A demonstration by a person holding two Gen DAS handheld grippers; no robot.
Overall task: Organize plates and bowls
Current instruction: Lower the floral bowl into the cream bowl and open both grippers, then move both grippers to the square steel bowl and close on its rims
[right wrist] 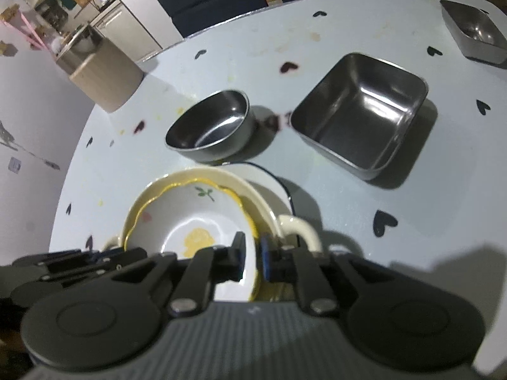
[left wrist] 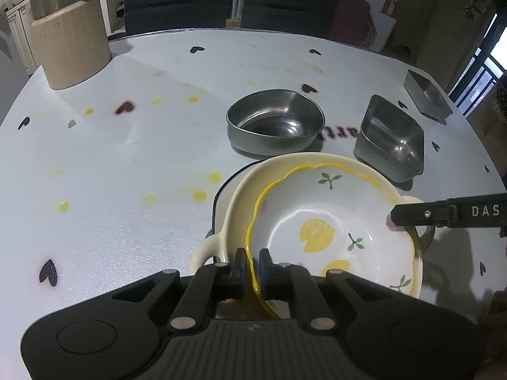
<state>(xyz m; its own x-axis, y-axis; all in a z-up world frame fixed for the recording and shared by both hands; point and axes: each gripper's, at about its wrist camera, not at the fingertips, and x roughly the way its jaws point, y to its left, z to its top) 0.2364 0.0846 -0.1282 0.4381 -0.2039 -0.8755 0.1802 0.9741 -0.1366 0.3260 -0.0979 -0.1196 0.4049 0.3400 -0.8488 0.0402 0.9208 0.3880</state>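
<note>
A white lemon-print bowl (left wrist: 317, 221) (right wrist: 196, 218) with a wavy yellow rim lies inside a cream two-handled bowl (left wrist: 240, 196) (right wrist: 263, 209). The cream bowl rests on a white dark-rimmed plate (left wrist: 221, 196) (right wrist: 272, 180). My left gripper (left wrist: 252, 262) is shut on the lemon bowl's near-left rim. My right gripper (right wrist: 253, 255) straddles the opposite rim, one finger inside and one outside, with a thin gap beside the rim. In the left wrist view its fingertip (left wrist: 394, 221) shows at the bowl's right edge.
Behind the stack stand a round steel bowl (left wrist: 275, 120) (right wrist: 212, 126) and a square steel dish (left wrist: 393, 133) (right wrist: 358, 110). A smaller steel tray (left wrist: 427, 95) (right wrist: 472, 31) sits near the far right edge. A beige cylinder (left wrist: 73, 41) holding a pot stands far left.
</note>
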